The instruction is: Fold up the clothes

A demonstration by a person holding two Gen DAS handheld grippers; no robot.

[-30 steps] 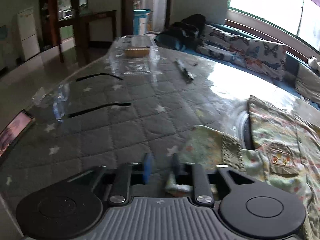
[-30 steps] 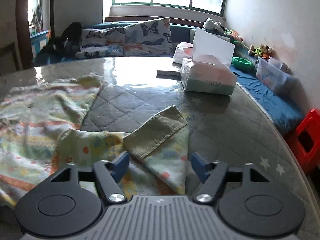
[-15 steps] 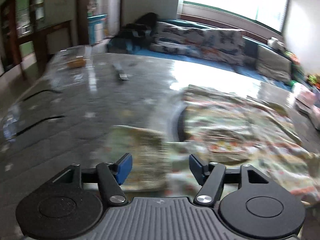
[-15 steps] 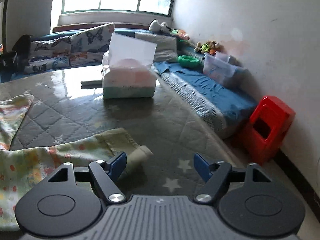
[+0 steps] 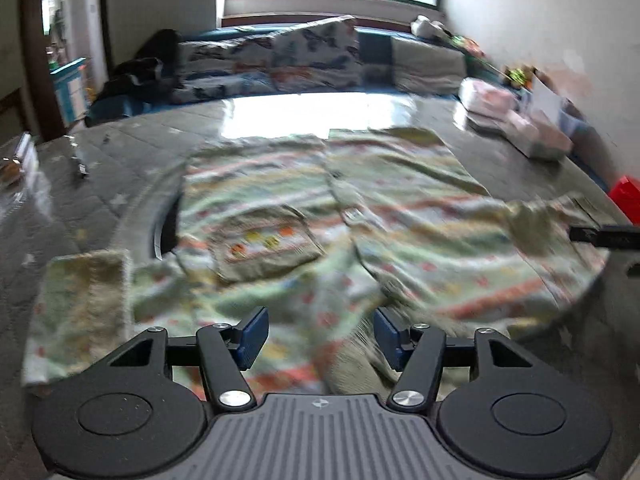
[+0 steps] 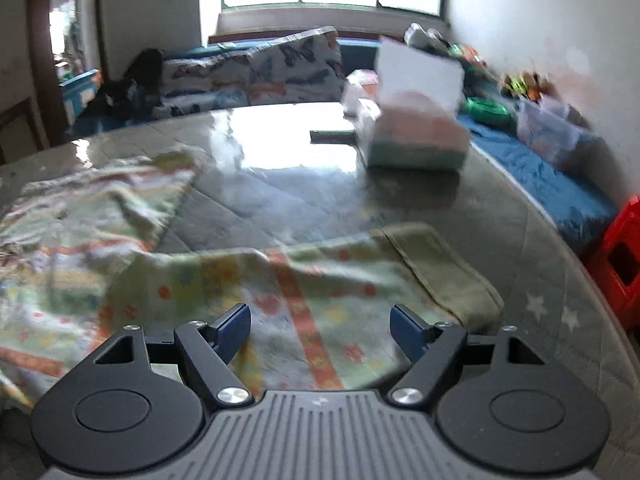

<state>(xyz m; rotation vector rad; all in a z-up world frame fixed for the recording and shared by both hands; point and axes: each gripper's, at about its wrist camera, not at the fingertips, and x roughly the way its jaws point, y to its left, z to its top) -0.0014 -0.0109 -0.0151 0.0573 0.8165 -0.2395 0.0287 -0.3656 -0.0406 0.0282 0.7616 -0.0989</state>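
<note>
A pale green patterned garment [image 5: 320,216] with orange stripes and a chest pocket [image 5: 264,248] lies spread on the grey quilted table [image 5: 100,168]. Its left sleeve with an olive cuff [image 5: 86,280] stretches out to the left. My left gripper [image 5: 320,334] hovers open over the garment's near hem, nothing between its fingers. In the right wrist view the right sleeve [image 6: 304,284] lies flat, ending in an olive cuff [image 6: 448,264]. My right gripper [image 6: 320,330] is open just above that sleeve. A dark part of the right tool [image 5: 604,236] shows at the left view's right edge.
A tissue box [image 6: 416,140] and a dark flat object [image 6: 332,135] sit at the table's far right. A small dark object [image 5: 80,166] lies far left. Cushions [image 5: 312,56] line a bench behind the table. A red bin [image 6: 618,264] stands beyond the right edge.
My left gripper let go of the left sleeve, opened and swung right over the garment's middle. My right gripper swung out right and back; the right sleeve, folded before, now lies flat.
</note>
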